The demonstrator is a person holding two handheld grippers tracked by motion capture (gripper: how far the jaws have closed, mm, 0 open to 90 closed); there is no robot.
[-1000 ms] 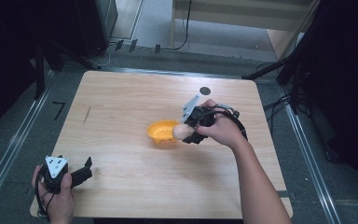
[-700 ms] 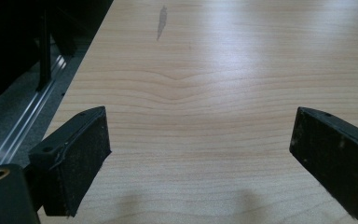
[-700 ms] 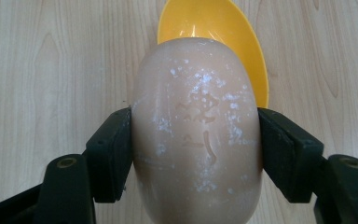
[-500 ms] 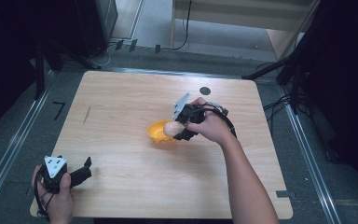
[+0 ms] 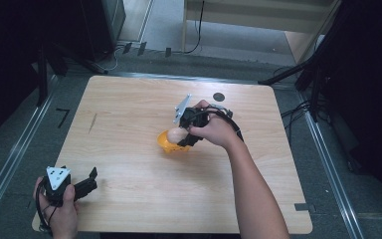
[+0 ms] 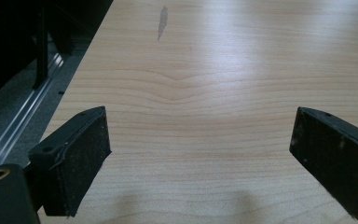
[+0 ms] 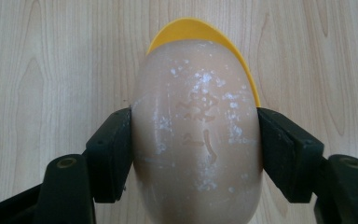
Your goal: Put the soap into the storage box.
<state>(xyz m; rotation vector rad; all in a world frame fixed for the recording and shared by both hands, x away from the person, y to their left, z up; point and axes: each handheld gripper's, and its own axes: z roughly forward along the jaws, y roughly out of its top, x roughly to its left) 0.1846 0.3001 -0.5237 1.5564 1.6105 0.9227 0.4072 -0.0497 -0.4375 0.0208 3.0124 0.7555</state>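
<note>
The wooden table (image 5: 129, 129) has rounded corners and wide bare board on every side of the work; a thin dark streak (image 5: 92, 123) lies near its left edge and a small black disc (image 5: 219, 97) near the far edge; a grey tape strip (image 5: 301, 206) sits at the near right edge. The left gripper (image 5: 82, 183) rests at the near left corner, jaws spread wide over bare wood with nothing between them. The right gripper (image 5: 181, 137) hangs near the table's middle, clenched on a beige soap bar (image 7: 196, 135), just over a yellow dish (image 5: 169, 144). The soap bears pressed-in characters under white flecks; I cannot read them.
</note>
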